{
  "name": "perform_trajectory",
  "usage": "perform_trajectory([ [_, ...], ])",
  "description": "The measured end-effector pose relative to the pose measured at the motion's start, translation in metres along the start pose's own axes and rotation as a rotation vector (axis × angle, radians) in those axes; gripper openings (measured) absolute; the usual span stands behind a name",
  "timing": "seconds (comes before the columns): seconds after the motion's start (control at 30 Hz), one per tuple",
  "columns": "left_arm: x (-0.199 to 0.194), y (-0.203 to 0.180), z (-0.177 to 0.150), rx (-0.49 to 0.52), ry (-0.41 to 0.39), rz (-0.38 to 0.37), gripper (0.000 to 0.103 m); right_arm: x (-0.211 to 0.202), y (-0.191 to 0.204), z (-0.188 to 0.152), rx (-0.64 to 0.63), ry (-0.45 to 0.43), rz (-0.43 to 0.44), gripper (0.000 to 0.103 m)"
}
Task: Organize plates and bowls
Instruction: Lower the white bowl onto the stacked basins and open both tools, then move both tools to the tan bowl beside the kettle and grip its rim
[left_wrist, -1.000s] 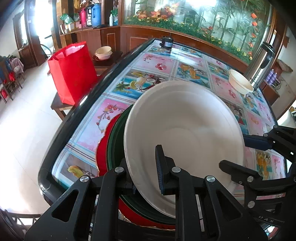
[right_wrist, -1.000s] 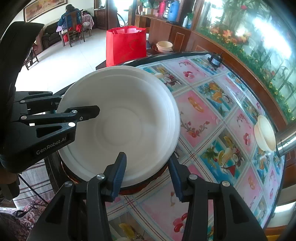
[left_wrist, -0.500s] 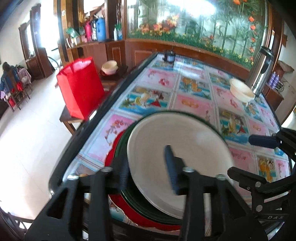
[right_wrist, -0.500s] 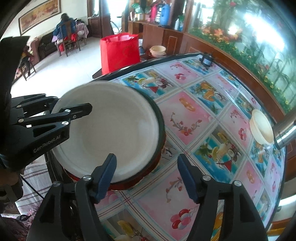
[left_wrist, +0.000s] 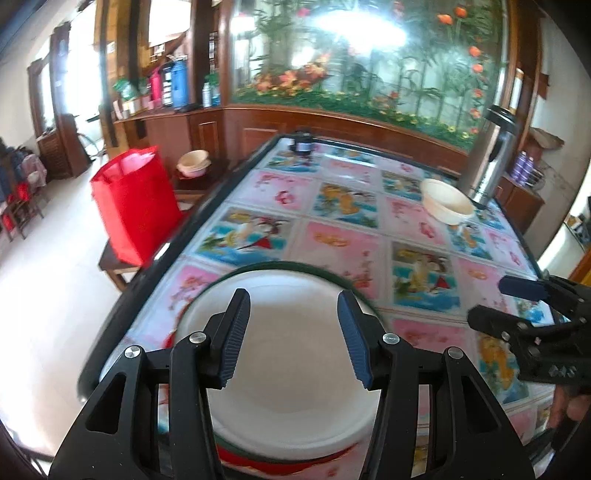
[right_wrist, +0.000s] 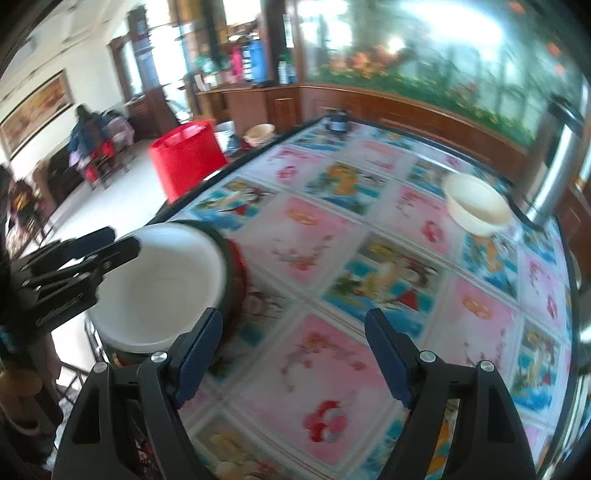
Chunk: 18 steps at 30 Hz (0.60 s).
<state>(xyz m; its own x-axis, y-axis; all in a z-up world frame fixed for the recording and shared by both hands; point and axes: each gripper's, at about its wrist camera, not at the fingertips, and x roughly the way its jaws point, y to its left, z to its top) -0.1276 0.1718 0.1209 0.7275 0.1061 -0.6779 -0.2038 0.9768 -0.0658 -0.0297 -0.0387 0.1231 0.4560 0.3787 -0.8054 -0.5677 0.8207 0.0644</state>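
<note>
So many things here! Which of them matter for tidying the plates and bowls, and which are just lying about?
Job:
- white plate, on top of the stack
- green plate under it
- red plate at the bottom
- cream bowl, alone farther up the table

Lying about:
- red bag
- steel flask
- bowls on the side bench

Three round plates sit in one stack: a white plate (left_wrist: 291, 373) on top, a dark green plate (left_wrist: 325, 271) under it, a red plate (left_wrist: 258, 456) lowest. One cream plastic bowl (left_wrist: 445, 201) stands apart. Two grippers show: left gripper (left_wrist: 293, 334), right gripper (right_wrist: 293, 349).
</note>
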Motion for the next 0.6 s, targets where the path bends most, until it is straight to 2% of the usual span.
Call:
perform_trajectory([
  [0.23, 0.015, -0.054, 0.009, 0.086, 0.020, -0.074, 0.049, -0.008, -0.059, -0.004, 0.123, -0.007, -0.111, 0.083],
  [0.6, 0.058, -0.130, 0.036, 0.172, 0.077, -0.150, 0.049, -0.004, -0.157, 0.003, 0.195, 0.035, -0.270, 0.085],
])
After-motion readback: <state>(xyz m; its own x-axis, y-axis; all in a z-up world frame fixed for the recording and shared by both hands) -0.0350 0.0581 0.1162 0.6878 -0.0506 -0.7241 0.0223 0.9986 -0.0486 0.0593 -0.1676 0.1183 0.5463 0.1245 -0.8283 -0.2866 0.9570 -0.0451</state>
